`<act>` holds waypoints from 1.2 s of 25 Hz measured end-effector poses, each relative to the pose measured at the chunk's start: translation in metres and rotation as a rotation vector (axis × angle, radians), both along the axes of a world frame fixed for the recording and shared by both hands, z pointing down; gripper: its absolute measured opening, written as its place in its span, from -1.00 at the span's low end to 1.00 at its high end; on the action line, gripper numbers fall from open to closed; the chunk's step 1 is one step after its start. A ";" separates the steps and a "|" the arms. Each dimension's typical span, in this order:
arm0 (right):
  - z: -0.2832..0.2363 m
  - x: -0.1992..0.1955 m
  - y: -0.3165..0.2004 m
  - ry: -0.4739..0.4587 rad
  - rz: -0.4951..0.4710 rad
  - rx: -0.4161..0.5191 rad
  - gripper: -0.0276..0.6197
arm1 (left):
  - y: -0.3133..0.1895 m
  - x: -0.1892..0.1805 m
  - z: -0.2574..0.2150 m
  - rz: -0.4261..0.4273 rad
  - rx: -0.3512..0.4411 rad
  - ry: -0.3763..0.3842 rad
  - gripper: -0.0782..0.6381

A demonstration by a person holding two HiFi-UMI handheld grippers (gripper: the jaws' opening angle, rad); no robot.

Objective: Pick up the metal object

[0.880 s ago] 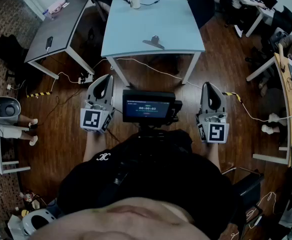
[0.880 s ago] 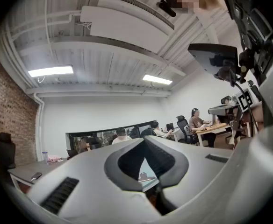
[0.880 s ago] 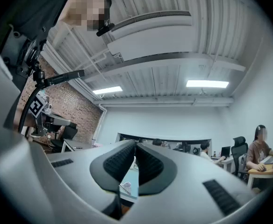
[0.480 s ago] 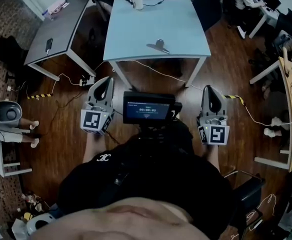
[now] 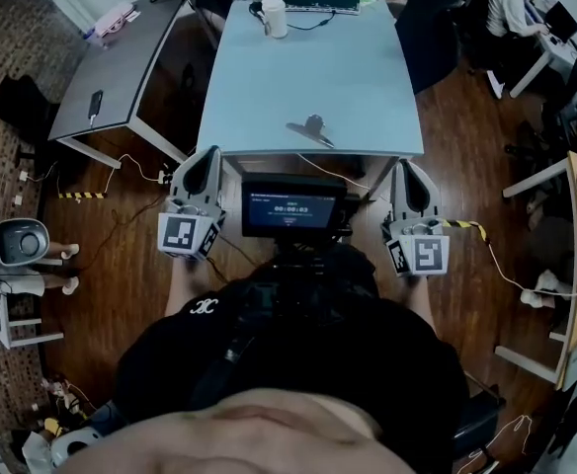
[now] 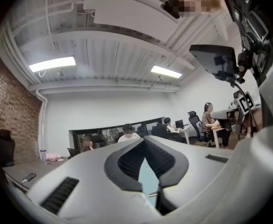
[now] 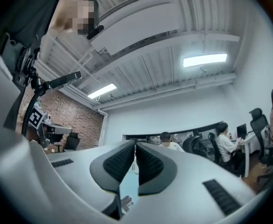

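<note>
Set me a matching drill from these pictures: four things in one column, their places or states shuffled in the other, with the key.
Things:
1. metal object
2. white cup
3. small dark device
4. right gripper

Places or states:
A. on the grey table
B. shut, nothing held
C. blue table, near edge
D. blue table, far end

Pairs: 1-C, 2-D, 3-A, 4-B.
</note>
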State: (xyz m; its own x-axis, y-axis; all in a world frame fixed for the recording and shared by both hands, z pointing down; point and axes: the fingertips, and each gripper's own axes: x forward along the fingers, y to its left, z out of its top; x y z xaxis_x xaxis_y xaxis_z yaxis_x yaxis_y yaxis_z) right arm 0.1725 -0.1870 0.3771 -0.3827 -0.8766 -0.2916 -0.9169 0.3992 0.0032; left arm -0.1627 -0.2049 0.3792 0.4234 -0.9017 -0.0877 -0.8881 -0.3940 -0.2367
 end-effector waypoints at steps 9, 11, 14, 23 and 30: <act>0.012 0.018 -0.103 0.044 -0.121 -0.084 -0.90 | -0.098 0.049 -0.017 -0.018 0.013 0.020 -0.75; 0.012 0.017 -0.115 0.053 -0.130 -0.085 -0.90 | -0.107 0.047 -0.013 -0.027 -0.001 0.035 -0.75; 0.018 0.013 -0.130 0.054 -0.141 -0.112 -0.90 | -0.117 0.038 -0.008 -0.056 -0.024 0.052 -0.75; 0.044 -0.009 -0.179 0.059 -0.169 -0.163 -0.87 | -0.124 0.005 -0.004 -0.127 -0.056 0.074 -0.75; 0.109 -0.036 -0.243 0.052 -0.159 -0.344 -0.82 | -0.115 -0.036 0.001 -0.185 -0.080 0.071 -0.75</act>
